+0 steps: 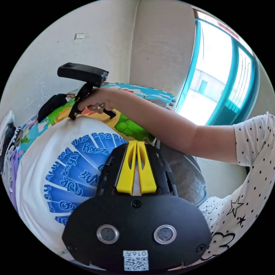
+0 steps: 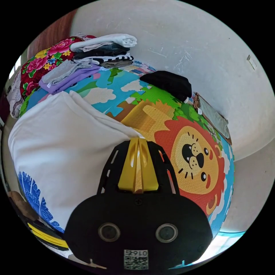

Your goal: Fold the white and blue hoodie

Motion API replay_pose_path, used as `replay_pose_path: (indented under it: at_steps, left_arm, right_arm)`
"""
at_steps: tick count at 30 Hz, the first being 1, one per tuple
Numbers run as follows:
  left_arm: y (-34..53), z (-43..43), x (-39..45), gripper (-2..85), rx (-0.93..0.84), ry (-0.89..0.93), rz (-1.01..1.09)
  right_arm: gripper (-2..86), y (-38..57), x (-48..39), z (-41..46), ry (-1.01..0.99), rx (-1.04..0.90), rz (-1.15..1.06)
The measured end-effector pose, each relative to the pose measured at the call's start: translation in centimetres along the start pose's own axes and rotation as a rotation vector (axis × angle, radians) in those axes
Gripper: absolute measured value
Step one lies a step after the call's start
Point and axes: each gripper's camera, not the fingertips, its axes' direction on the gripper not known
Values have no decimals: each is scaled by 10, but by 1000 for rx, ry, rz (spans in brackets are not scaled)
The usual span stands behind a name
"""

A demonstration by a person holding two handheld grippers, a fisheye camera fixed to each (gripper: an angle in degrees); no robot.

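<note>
The white hoodie (image 1: 37,160) lies folded on the play mat with its blue lettered print (image 1: 77,169) facing up. My left gripper (image 1: 136,142) has its yellow jaws shut on the hoodie's near edge, and a sliver of white cloth shows between them. A hand holds my right gripper (image 1: 72,116) at the hoodie's far edge. In the right gripper view, the right gripper (image 2: 138,139) is shut where a corner of the hoodie (image 2: 63,143) meets its tips. The left gripper (image 2: 43,233) sits at the printed edge.
The colourful play mat (image 2: 194,160) with a lion picture lies under the hoodie. A stack of folded clothes (image 2: 103,48), a purple garment (image 2: 68,76) and a black garment (image 2: 169,83) lie along the wall. The person's arm (image 1: 160,123) reaches across, and a window (image 1: 217,80) is behind it.
</note>
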Motion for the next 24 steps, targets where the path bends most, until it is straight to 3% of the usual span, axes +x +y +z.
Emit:
replay_pose_path:
  at_steps: [3, 7, 9, 12, 19, 24]
  left_arm:
    - [29, -19, -5, -9, 168, 14, -69]
    - [74, -63, -14, -8, 307, -42, -104]
    - [119, -102, -34, -6, 342, -250, -220]
    - [186, -151, -67, 14, 379, -420, -400]
    - [284, -168, -114, 80, 322, -325, -515]
    - [310, -126, -147, 105, 237, -77, -480]
  right_arm:
    - [-5, -5, -11, -12, -3, 40, -18]
    - [-4, -5, -7, -58, -8, 226, 117]
    - [-1, 0, -8, -84, -22, 307, 146]
    - [5, 8, -25, -124, -74, 433, 96]
    - [19, -7, -121, -164, -163, 500, -175]
    - [13, -48, -186, -167, -505, 405, -305]
